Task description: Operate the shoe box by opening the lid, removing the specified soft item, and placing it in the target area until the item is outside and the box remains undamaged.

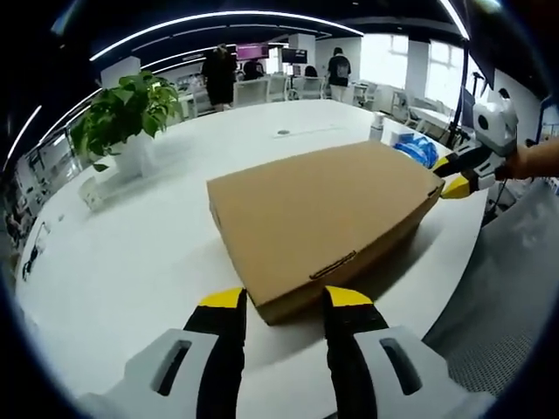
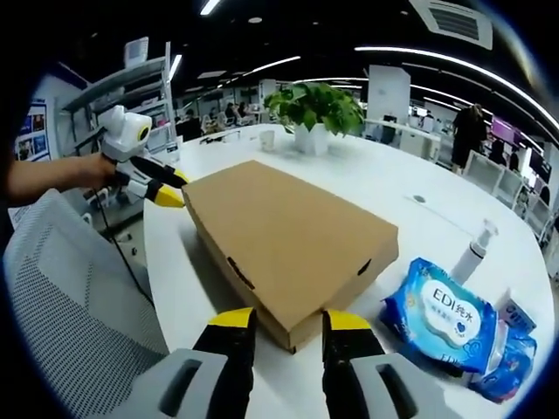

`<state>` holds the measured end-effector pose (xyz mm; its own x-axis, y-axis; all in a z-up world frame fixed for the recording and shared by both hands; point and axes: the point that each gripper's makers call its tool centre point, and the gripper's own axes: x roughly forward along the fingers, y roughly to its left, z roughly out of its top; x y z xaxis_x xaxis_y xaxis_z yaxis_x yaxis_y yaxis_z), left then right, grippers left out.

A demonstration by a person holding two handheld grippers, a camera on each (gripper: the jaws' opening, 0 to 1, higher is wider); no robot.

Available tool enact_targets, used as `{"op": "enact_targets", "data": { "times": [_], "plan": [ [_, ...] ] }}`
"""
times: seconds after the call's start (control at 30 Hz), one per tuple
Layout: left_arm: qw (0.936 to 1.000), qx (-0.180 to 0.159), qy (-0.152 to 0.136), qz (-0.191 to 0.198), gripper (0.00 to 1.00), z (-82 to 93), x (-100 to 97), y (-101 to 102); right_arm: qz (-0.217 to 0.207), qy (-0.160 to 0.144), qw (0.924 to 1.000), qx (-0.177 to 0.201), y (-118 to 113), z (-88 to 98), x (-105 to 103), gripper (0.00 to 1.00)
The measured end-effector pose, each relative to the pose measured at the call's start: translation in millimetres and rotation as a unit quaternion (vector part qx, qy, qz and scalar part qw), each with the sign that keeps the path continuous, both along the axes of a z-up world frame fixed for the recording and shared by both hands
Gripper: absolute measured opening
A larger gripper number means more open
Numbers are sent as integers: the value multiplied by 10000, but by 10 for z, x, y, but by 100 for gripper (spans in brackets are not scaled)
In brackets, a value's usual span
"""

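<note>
Box: a flat brown cardboard shoe box (image 1: 323, 223) lies closed on the white table (image 1: 148, 253), in the middle of the left gripper view; in the right gripper view it fills the centre, one corner pointing at the camera.
Lid: shut, sitting flush on the box; small dark slots show along its side edges.
Soft item: nothing of it can be seen, since the lid is down.
Left gripper: left gripper (image 1: 285, 298) rises from the bottom of its own view, yellow-tipped jaws parted, standing either side of the near corner of the box; whether they touch the cardboard I cannot tell. In the right gripper view it sits at the upper left, tips at the far corner of the box, held by a hand (image 2: 92, 170).
Right gripper: right gripper (image 2: 281, 320) comes up from the bottom of its view, jaws apart, straddling the near corner. In the left gripper view it appears at the right edge, tips at the far corner.
Wipes: a blue pack of wet wipes (image 2: 441, 316) lies at the lower right of the right gripper view, just beside the box.
Bottle: a small pump bottle (image 2: 472, 253) stands behind the wipes.
Plant: a green potted plant (image 1: 127, 118) stands at the upper left of the left gripper view, well apart from the box.
Chair: a grey mesh chair back (image 2: 74, 305) fills the lower left of the right gripper view.
</note>
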<state>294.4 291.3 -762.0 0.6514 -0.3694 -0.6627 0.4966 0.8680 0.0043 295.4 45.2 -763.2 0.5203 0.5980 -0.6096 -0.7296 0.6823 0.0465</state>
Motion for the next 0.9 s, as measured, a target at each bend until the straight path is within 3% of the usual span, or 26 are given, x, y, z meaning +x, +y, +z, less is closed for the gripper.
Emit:
{"op": "enact_targets", "data": {
  "times": [0.33,0.9],
  "plan": [
    [9998,-98,30,144,36,0,127,7,20,76,10000,36,4,-64,80,25],
    [9996,-133,58,245,35,7,579,-50,2,62,9999,-97,-50,-49,605,26]
  ]
}}
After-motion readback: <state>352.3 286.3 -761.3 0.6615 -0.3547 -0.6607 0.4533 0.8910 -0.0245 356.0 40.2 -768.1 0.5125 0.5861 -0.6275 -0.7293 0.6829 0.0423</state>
